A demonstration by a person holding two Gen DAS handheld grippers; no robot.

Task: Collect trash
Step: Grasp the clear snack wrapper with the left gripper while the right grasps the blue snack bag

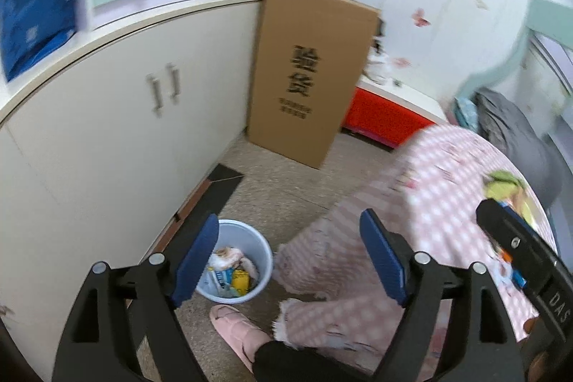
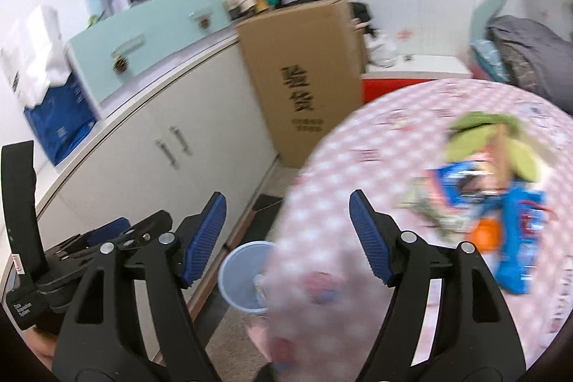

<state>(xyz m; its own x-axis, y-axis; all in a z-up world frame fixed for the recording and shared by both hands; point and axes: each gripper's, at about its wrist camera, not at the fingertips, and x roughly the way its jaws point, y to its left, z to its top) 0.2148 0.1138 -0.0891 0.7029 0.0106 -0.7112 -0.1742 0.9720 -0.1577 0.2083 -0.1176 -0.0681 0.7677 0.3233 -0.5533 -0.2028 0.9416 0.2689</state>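
A pale blue trash bin (image 1: 236, 260) stands on the floor by the cabinet, with several wrappers inside. My left gripper (image 1: 288, 221) hangs above it, open and empty. The round table with its pink checked cloth (image 2: 376, 167) carries loose trash: a green wrapper (image 2: 494, 138), a blue packet (image 2: 519, 246) and a small orange piece (image 2: 483, 235). My right gripper (image 2: 286, 203) is open and empty over the table's left edge, with the bin (image 2: 243, 278) partly hidden under the cloth below it. The trash lies to its right, apart from the fingers. Both views are blurred.
A tall cardboard box (image 1: 311, 74) leans at the cabinet's end. The white cabinet (image 1: 125, 102) runs along the left. A red bench (image 1: 379, 117) sits behind the table. A person's foot in a pink slipper (image 1: 240, 328) stands beside the bin. A dark mat (image 1: 222, 181) lies by the cabinet.
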